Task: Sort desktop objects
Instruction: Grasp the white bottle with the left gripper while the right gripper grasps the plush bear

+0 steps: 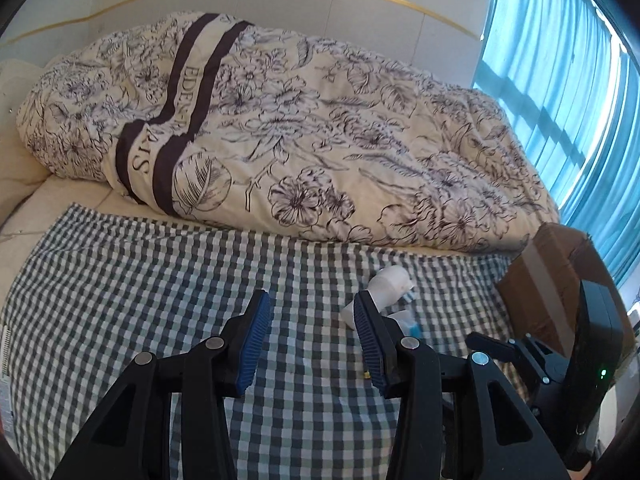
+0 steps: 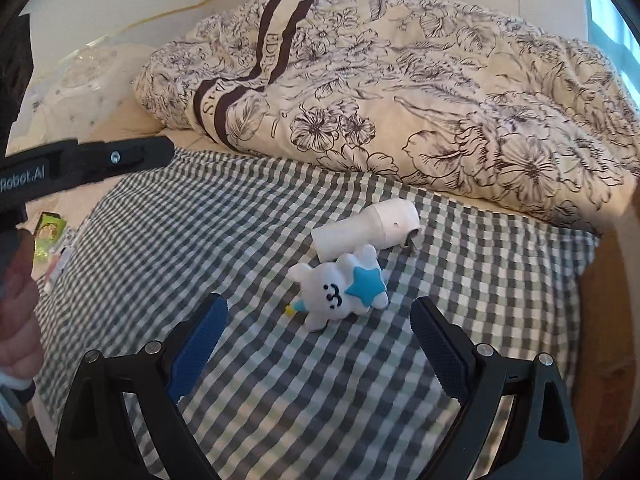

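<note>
A white plush toy [image 2: 340, 290] with a blue star lies on the checked cloth [image 2: 240, 240], just ahead of my open right gripper [image 2: 320, 312], which holds nothing. Right behind the toy lies a white cylindrical device [image 2: 366, 228] on its side. In the left wrist view the same white device [image 1: 386, 284] shows past the right finger, and the toy [image 1: 404, 318] is mostly hidden behind that finger. My left gripper [image 1: 314, 304] stands open and empty over the checked cloth [image 1: 160, 272], left of both objects.
A floral quilt [image 1: 300, 132] is heaped across the bed behind the cloth. A cardboard box [image 1: 548, 276] sits at the right, with the other gripper's black body [image 1: 592, 360] beside it. Small packets [image 2: 48, 236] lie at the left edge near a hand [image 2: 20, 308].
</note>
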Available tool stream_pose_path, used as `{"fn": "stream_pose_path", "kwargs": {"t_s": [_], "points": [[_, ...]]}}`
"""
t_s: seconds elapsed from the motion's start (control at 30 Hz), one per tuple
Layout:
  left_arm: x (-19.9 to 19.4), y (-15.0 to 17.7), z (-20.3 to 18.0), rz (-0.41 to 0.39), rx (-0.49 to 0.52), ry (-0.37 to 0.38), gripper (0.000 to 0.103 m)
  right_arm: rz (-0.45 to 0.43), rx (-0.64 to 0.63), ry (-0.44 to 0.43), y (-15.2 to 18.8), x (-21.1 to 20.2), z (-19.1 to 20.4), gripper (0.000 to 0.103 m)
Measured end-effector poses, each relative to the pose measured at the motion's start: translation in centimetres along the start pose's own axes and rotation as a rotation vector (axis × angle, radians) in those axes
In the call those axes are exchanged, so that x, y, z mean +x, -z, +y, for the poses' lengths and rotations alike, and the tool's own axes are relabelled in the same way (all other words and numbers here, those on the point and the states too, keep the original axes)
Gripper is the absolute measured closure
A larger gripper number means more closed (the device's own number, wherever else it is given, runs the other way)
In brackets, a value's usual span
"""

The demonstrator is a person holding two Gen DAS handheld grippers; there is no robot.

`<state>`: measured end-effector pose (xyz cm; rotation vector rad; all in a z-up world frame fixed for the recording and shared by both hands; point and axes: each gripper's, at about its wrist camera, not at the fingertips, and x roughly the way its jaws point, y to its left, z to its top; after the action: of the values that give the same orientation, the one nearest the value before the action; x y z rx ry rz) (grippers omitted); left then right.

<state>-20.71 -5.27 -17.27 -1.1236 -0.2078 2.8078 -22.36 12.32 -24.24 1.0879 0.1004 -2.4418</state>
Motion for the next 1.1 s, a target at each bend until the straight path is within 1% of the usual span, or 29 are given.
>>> {"fn": "stream_pose_path", "kwargs": {"t_s": [0.13, 0.33, 0.37, 0.4, 0.43, 0.47, 0.53, 0.73, 0.83, 0.9, 0.97, 1.1], "points": [[2.1, 0.4, 0.2, 0.011, 0.016, 0.000, 0.057, 0.024, -0.006, 0.029, -0.5, 2.3, 0.0, 0.010], [4.8, 0.6, 0.1, 0.030, 0.040, 0.017, 0.057, 0.044, 0.012, 0.037, -0.9, 5.3, -0.5, 0.010], [5.2, 0.6, 0.0, 0.035, 0.047, 0.021, 0.057, 0.057, 0.018, 0.038, -0.8, 5.8, -0.7, 0.013], [5.6, 0.6, -0.2, 0.040, 0.054, 0.025, 0.057, 0.064, 0.026, 0.039, -0.7, 6.0, -0.8, 0.018], [5.9, 0.6, -0.4, 0.044, 0.062, 0.031, 0.057, 0.067, 0.035, 0.036, -0.5, 6.2, -1.0, 0.028], [6.3, 0.6, -0.6, 0.048, 0.071, 0.036, 0.057, 0.059, 0.044, 0.030, -0.4, 6.1, -1.2, 0.029], [7.0, 0.7, -1.1, 0.054, 0.088, 0.042, 0.057, 0.051, 0.042, 0.040, -0.2, 5.8, -1.4, 0.039], [9.0, 0.8, -2.7, 0.076, 0.100, 0.071, 0.057, 0.028, 0.053, 0.081, 0.4, 4.3, -2.8, 0.039], [10.1, 0.9, -3.7, 0.087, 0.108, 0.094, 0.057, -0.006, 0.046, 0.157, 0.6, 2.4, -3.6, 0.039], [10.8, 1.1, -4.6, 0.093, 0.121, 0.105, 0.057, -0.013, 0.049, 0.198, 0.8, 1.5, -4.3, 0.039], [11.7, 1.3, -5.4, 0.102, 0.127, 0.120, 0.057, -0.005, 0.061, 0.214, 1.0, 0.9, -5.0, 0.039], [13.7, 1.8, -6.7, 0.117, 0.139, 0.143, 0.057, -0.005, 0.105, 0.218, 2.0, -0.4, -6.4, 0.039]]}}
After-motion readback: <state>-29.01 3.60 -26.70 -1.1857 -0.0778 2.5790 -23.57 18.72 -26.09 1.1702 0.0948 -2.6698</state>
